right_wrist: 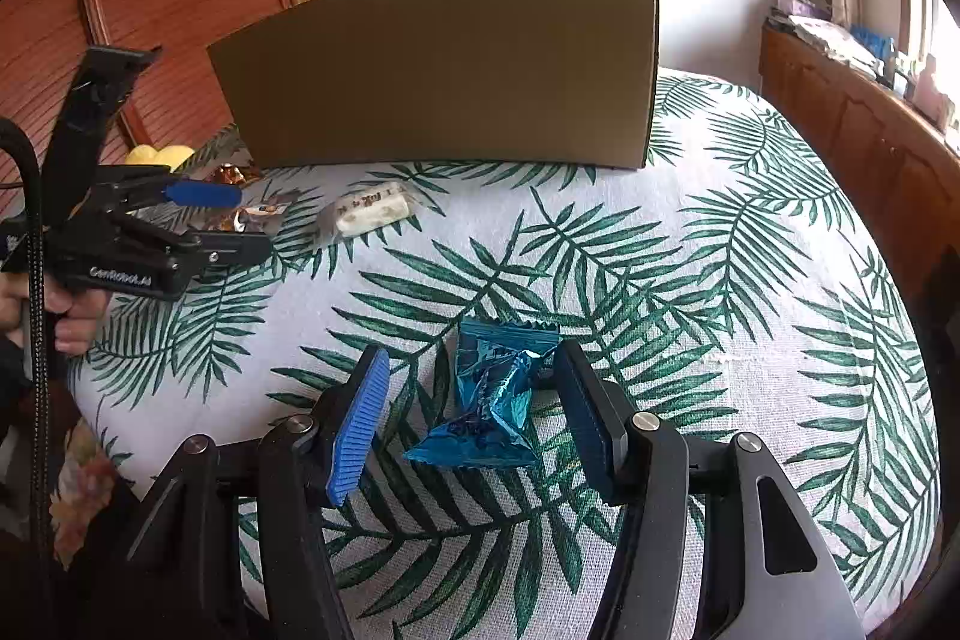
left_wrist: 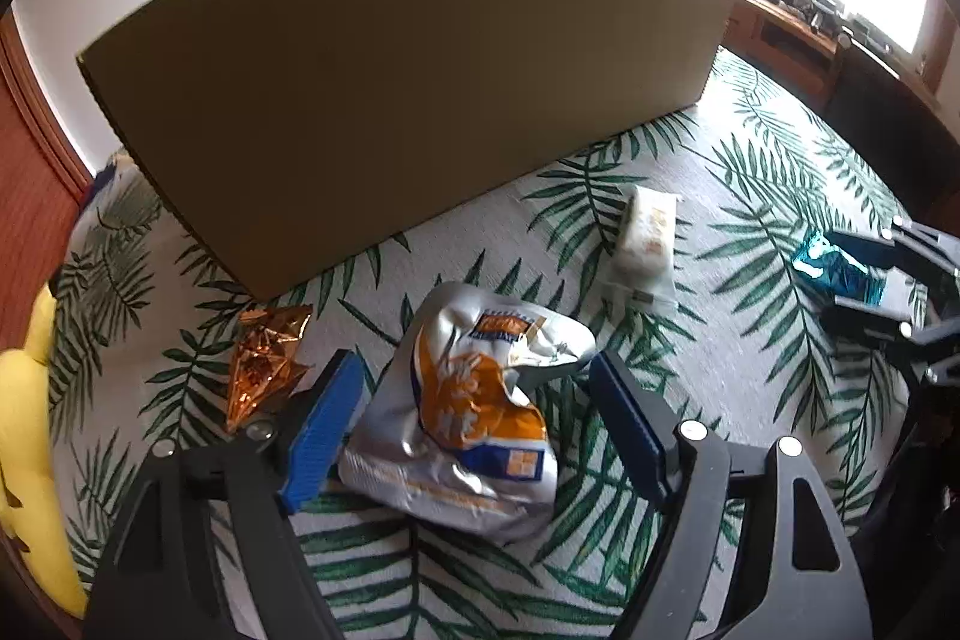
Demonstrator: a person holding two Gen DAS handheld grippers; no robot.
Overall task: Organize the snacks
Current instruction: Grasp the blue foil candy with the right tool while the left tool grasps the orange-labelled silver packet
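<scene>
Surface: tabletop (right_wrist: 690,280) under a white cloth printed with green palm fronds. Item one: silver-and-orange snack bag (left_wrist: 474,406), crumpled, lying flat between the blue-padded fingers of the left hand-held gripper (left_wrist: 480,400); jaws spread, left pad against the bag's edge, right pad just clear of it. Item two: blue foil packet (right_wrist: 492,400), lying flat between the fingers of the right hand-held gripper (right_wrist: 474,418); jaws spread, the right pad at the packet's upper corner, the left pad apart from it. Item three: white wrapped bar (left_wrist: 648,244), lying loose between the two grippers, nearer the box. Item four: copper foil wrapper (left_wrist: 261,367), just left of the left gripper. Container: brown cardboard box (left_wrist: 408,76), standing at the far side, its plain wall facing the cameras; interior hidden. Yellow soft object (left_wrist: 30,436) at the far left edge.
</scene>
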